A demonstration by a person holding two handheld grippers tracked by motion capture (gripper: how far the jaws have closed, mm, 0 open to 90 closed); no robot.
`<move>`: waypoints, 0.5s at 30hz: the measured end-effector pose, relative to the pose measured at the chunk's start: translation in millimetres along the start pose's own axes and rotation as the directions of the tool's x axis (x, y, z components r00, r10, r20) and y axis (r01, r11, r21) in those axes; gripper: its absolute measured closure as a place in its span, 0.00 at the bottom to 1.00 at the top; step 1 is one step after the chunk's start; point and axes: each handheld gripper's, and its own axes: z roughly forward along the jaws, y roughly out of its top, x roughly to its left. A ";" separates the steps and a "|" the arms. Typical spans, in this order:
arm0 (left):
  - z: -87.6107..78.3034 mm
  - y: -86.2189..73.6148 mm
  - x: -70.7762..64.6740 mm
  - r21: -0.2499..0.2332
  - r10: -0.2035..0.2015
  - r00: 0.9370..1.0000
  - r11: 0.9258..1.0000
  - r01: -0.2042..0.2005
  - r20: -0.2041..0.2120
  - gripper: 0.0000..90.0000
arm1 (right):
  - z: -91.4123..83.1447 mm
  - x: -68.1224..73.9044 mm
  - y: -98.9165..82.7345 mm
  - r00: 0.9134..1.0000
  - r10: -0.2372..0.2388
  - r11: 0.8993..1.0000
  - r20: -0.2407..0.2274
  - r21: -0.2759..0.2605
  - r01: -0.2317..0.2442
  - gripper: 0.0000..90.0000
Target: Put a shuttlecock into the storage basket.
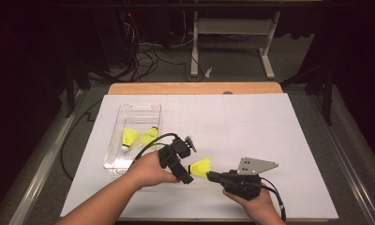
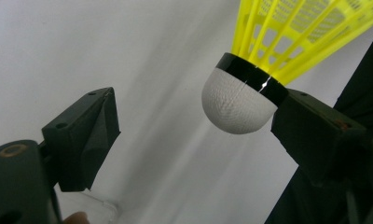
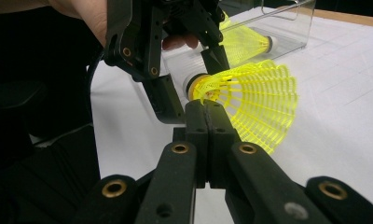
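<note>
**Inspector A:** At the near edge of the table (image 1: 270,140), at about six o'clock on the white sheet, we find both grippers meeting over one yellow shuttlecock (image 1: 200,167). We record the right gripper (image 3: 206,108) with its jaws brought fully together on the edge of the plastic skirt, holding the shuttlecock clear of the sheet.

**Inspector B:** We concur. From the right gripper view the skirt flares away toward three o'clock and the cork end points toward the other tool. In our judgement it is presented that way so the rounded end can be taken cleanly.

**Inspector A:** The left gripper (image 2: 194,126) stands wide, its jaws on either side of the white cork (image 2: 233,105). One jaw sits close against the black band at four o'clock of the cork; the other is well apart at nine o'clock. We see no pinch yet.

**Inspector B:** Noted as a handover in progress, not completed. The clear box (image 1: 111,154), at about ten o'clock from the left gripper, already holds two more shuttlecocks (image 1: 129,137) lying on their sides.

**Inspector A:** We judge that box the likely destination. The risk we flag is the right gripper letting go before the left has closed on the cork.
</note>
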 end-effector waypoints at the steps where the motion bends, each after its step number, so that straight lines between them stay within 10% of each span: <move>1: 0.1 0.0 -0.4 0.000 0.000 1.000 1.000 0.000 -0.001 0.19 | 0.2 0.1 0.1 1.000 -0.001 1.000 -0.001 0.000 0.001 1.00; 15: -3.0 -1.9 -1.0 -0.015 0.017 1.000 1.000 -0.017 0.013 0.33 | 2.7 0.8 -1.0 1.000 -0.002 1.000 0.000 0.018 0.002 1.00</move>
